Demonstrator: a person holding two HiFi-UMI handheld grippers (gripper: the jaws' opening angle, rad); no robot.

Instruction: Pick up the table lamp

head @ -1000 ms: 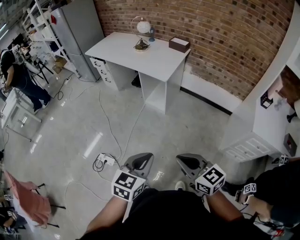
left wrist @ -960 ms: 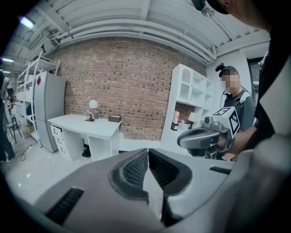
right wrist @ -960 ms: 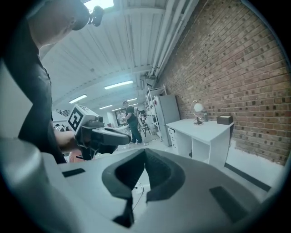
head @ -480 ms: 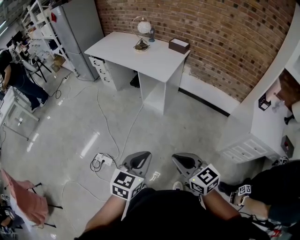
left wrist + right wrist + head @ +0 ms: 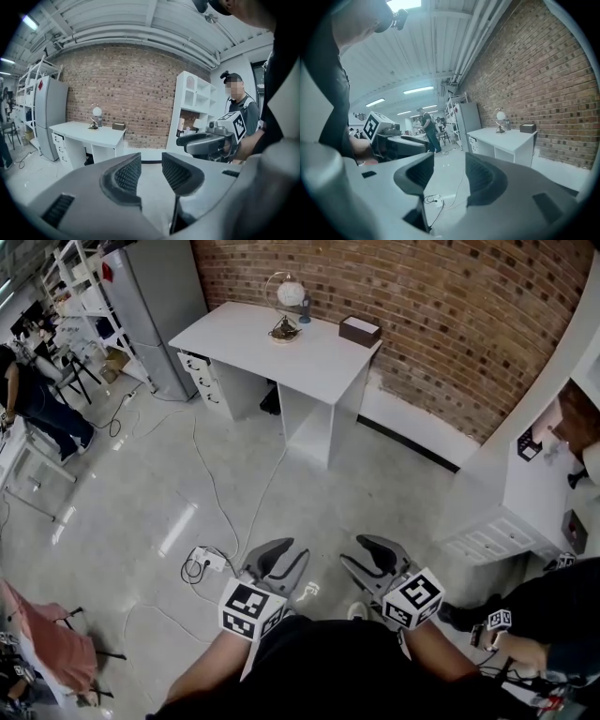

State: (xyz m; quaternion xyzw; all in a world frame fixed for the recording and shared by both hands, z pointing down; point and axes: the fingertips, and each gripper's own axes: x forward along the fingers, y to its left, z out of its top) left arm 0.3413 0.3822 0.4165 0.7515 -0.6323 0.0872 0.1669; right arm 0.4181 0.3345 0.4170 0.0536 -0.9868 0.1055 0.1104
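Lamp: one table lamp point(image 5: 284, 307), upper centre, on the white worktop point(image 5: 309, 362).
Box: one brown box point(image 5: 359, 329), right of it.
Tongs: your two, left tongs point(image 5: 286, 557) and right tongs point(image 5: 364, 557), bottom centre; both have just been opening, spread, nothing between.

Table lamp point(image 5: 290, 293) far off, detail too small; person point(image 5: 26, 397) cut by left edge.

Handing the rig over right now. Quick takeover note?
Left gripper: jaws have just been opening, apart, nothing between them.
Right gripper: same, just opened, empty.
Table lamp: upright at the back of the white desk by the brick wall, across the floor from both grippers.
Done: nothing yet, lamp untouched.
Left: approach the desk, grip the lamp, lift it.
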